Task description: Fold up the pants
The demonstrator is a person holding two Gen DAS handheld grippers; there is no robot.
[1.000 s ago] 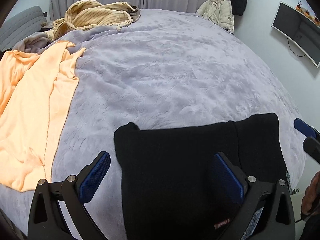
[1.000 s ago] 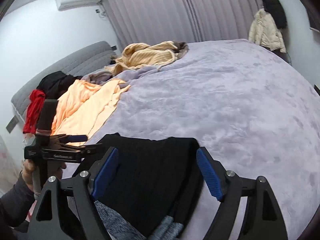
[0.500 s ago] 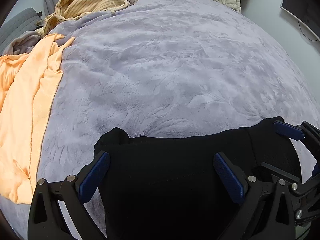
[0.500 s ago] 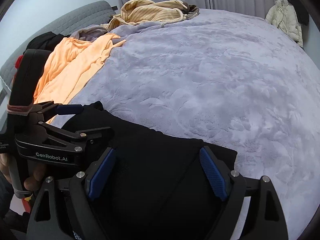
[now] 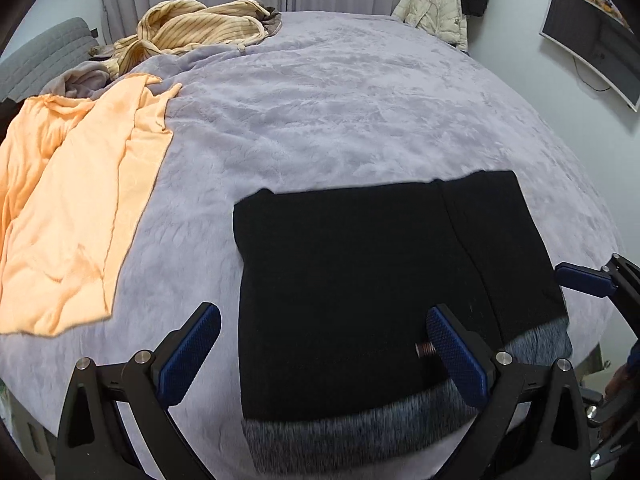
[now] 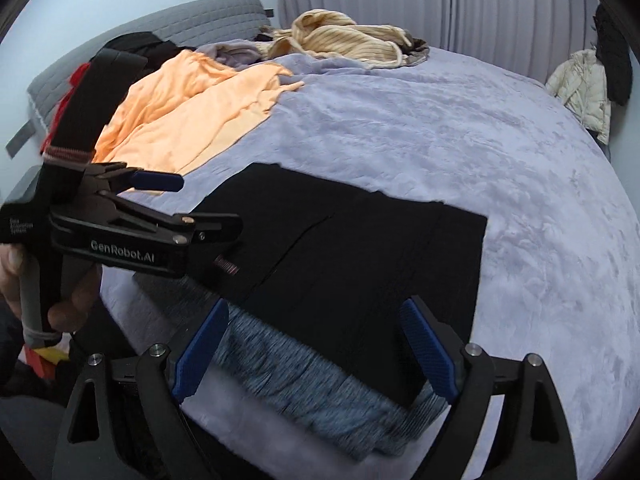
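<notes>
Pants (image 5: 360, 292): laid folded on the near bed (image 5: 360, 100).
Left gripper (image 5: 320, 356): spread, nothing pinched.
Right gripper (image 6: 316, 352): spread, jaws just opened wider, nothing pinched.

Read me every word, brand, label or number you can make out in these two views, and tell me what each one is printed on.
"GenRobot.AI": white lettering along the black side of the left gripper, seen in the right wrist view.
Small white print on the black block at the left gripper's back end: too small and blurred to read.
Nothing readable on the black pants, the other clothes or the wall screen.
</notes>
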